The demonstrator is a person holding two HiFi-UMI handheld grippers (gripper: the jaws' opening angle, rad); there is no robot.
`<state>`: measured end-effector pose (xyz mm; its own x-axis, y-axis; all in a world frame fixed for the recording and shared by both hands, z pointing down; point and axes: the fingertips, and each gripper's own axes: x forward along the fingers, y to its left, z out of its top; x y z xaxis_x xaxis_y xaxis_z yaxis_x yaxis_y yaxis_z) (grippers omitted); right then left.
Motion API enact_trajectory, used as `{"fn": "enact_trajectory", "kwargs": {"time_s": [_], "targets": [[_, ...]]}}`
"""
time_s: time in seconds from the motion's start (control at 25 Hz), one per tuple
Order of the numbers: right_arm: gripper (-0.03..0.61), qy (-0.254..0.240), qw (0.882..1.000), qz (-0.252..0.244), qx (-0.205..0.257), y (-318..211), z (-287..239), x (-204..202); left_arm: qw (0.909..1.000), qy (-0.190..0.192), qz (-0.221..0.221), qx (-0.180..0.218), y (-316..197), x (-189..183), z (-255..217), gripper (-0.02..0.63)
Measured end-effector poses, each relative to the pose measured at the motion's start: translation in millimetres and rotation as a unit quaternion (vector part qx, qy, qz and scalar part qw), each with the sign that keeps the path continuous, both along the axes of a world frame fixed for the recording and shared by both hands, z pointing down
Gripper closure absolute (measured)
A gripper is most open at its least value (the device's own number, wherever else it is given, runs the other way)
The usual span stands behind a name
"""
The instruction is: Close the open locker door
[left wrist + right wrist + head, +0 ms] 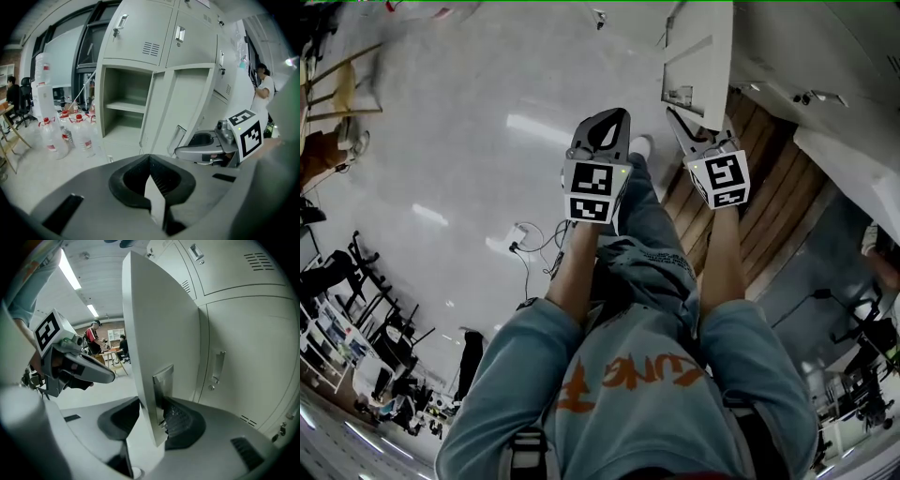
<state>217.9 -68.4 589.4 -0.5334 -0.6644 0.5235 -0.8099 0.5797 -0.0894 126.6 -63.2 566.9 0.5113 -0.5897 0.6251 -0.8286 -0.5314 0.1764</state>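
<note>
The open locker door [159,324] is a pale grey panel that stands edge-on in the right gripper view. Its free edge, with the metal handle plate [163,380], lies between the jaws of my right gripper [152,411]. Those jaws are spread wide and straddle the edge, with a thin gap on the left side. In the left gripper view the door [187,108] swings out beside the open compartment [124,108], with the right gripper [201,145] at its lower edge. My left gripper [150,161] is shut and empty, away from the door. From the head view, both grippers [614,117] [686,122] point towards the door [698,47].
Closed lockers [243,348] fill the wall right of the door. Several large water bottles [56,136] stand on the floor left of the open compartment. A person [265,89] stands far right. Cables [530,239] lie on the grey floor, with wooden flooring [769,178] under the lockers.
</note>
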Motion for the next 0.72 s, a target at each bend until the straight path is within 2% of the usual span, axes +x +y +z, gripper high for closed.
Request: {"fn": "enact_trajectory", "kwargs": {"time_s": [0.4, 0.72], "targets": [[0.423, 0.004, 0.998, -0.059, 0.005, -15.7, -5.3, -53.7, 0.9992, 0.0, -0.04, 0.005, -10.5, -30.8, -6.3, 0.595], [0.439, 0.008, 0.996, -0.092, 0.008, -40.4, -9.0, -101.5, 0.9951, -0.003, -0.097, 0.016, -25.5, -81.8, -17.6, 0.595]]}}
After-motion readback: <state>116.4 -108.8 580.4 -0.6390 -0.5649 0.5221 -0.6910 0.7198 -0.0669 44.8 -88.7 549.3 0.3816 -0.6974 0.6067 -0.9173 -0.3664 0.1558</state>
